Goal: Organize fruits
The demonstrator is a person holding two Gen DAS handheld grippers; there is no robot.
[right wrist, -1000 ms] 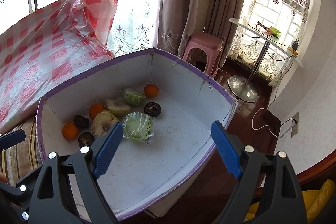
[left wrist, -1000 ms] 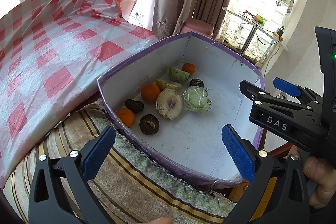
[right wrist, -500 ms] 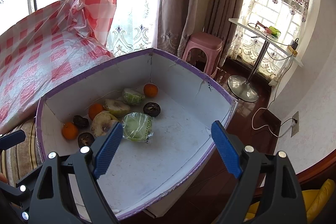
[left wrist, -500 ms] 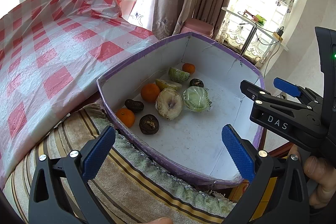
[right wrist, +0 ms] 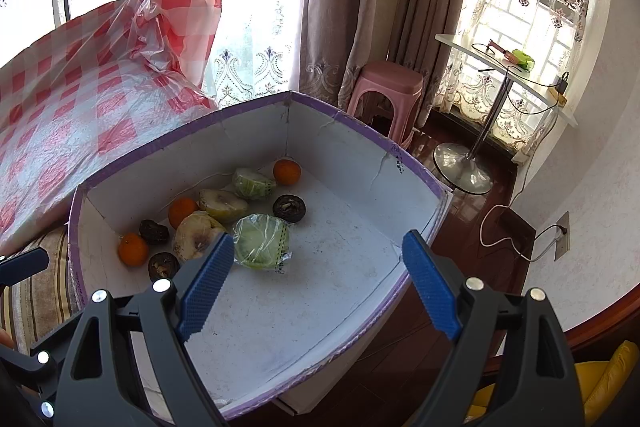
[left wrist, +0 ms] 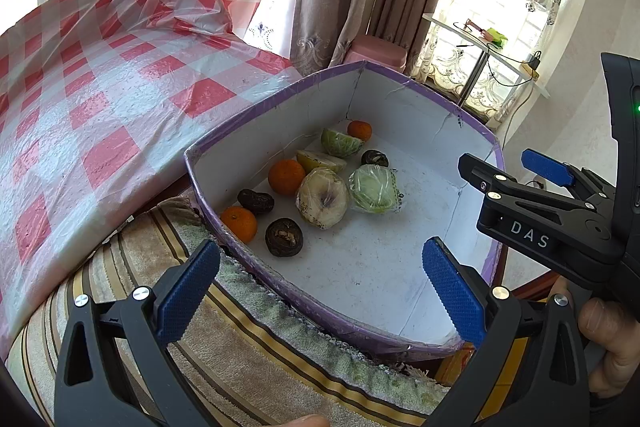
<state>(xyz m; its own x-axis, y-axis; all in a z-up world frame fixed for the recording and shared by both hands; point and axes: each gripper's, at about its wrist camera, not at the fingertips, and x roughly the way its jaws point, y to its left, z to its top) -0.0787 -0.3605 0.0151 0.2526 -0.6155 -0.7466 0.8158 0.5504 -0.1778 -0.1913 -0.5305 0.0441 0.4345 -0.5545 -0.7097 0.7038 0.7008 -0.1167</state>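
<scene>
Two hand-held grippers hover with jaws spread wide and nothing between them over a purple-edged white box (left wrist: 280, 99) of mixed fruit: the left hand-held gripper (left wrist: 320, 291) at the box's near rim, the right hand-held gripper (right wrist: 316, 283) above the bare floor of the box. The fruit sits clustered toward 10 o'clock in the right wrist view: three small oranges, among them one (right wrist: 133, 249) at 9 o'clock and one (right wrist: 287, 172) in the far corner at 12 o'clock, dark shrivelled fruits (right wrist: 289, 208), a plastic-wrapped green fruit (right wrist: 260, 241) nearest the right hand-held gripper, and a wrapped pale cut fruit (right wrist: 194, 237) touching it. The risks appear plain. Film wrap looks slick and loose, so pads closing on it may seize plastic rather than fruit and let it drop. The pieces lie crowded, so jaws coming down on one would likely nudge its neighbours. Round oranges could roll away across the smooth floor. The box seems to overhang its striped cloth (left wrist: 256, 339) support, above the wooden floor (right wrist: 460, 227), and a hard downward push near the overhanging side might tip it.
</scene>
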